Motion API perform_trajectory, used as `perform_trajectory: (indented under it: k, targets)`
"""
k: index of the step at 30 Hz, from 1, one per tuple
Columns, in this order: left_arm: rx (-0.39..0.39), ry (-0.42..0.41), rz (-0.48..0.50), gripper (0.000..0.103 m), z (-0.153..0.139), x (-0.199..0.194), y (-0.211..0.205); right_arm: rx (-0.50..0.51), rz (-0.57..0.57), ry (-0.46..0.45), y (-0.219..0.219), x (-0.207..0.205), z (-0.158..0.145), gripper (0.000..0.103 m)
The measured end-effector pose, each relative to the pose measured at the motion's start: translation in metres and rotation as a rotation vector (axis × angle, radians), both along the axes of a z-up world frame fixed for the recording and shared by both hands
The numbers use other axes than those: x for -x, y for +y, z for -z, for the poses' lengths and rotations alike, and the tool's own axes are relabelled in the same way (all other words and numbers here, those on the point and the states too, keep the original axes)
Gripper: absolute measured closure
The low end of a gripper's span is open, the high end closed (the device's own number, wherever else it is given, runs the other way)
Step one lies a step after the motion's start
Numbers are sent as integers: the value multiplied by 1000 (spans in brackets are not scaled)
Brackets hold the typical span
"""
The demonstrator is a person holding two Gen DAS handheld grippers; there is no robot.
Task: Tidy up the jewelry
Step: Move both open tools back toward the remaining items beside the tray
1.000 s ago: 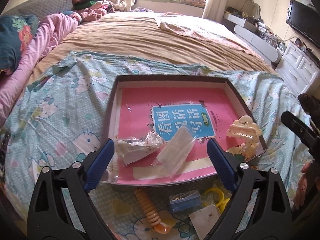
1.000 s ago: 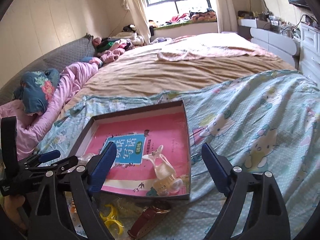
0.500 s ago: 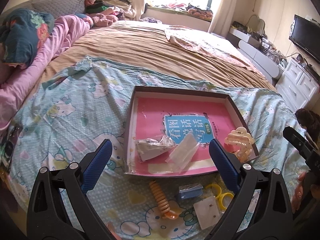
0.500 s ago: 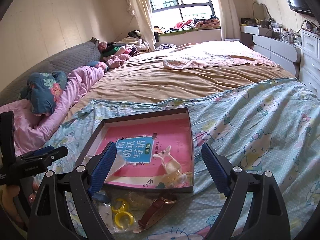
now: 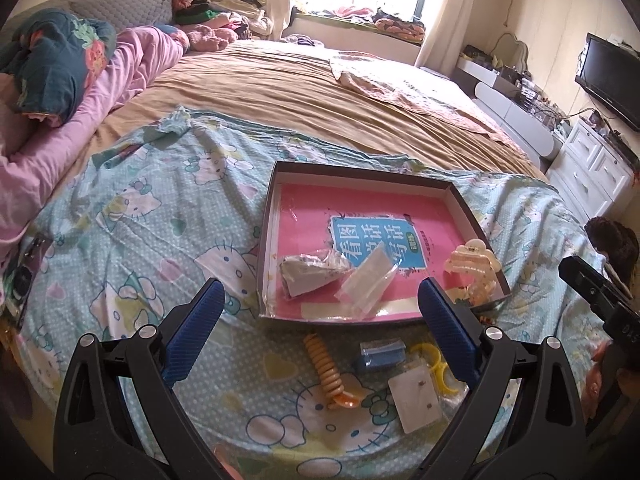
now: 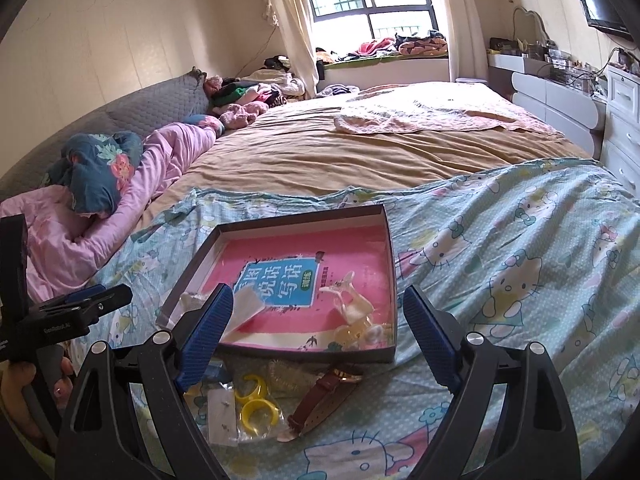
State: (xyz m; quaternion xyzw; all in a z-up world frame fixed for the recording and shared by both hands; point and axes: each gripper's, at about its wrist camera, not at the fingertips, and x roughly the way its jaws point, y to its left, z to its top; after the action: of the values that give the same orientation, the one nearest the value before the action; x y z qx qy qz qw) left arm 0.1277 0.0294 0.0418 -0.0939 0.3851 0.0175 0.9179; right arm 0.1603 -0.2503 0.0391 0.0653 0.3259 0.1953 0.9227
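We're reading this as partway through. The shallow box (image 5: 460, 200), center frame in both views, is already holding three things: a crumpled plastic packet (image 5: 310, 272) and a flat clear bag (image 5: 370, 280) at its lower left in the left view, plus a cream hair claw (image 5: 474, 270) at its lower right corner.

We're still seeing loose pieces on the cartoon-print sheet (image 5: 160, 220), just below the box's near edge:
- orange coil hair tie (image 5: 328, 368), lower center of the left view
- small blue box (image 5: 380, 354), just right of it
- white earring card (image 5: 416, 398), lower right of center
- yellow rings (image 6: 254, 402), lower center of the right view
- brown strap watch (image 6: 324, 394), lower center of the right view, just beside the rings

So we're judging roughly five items left to move in.

Left gripper (image 5: 320, 328): we're seeing the jaws standing wide apart, gripping nothing, hanging above the sheet with the coil tie and blue box showing between the fingers.

Right gripper (image 6: 316, 336): also gaping wide, empty, touching nothing; it's framing the box's near edge, with the watch and rings sitting below.
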Motion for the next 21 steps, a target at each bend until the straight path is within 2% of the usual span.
perform_trajectory:
  k: [21]
  targets:
    - [-25, 53, 52, 12, 24, 16, -18, 38, -27, 92, 7, 21, 30, 17]
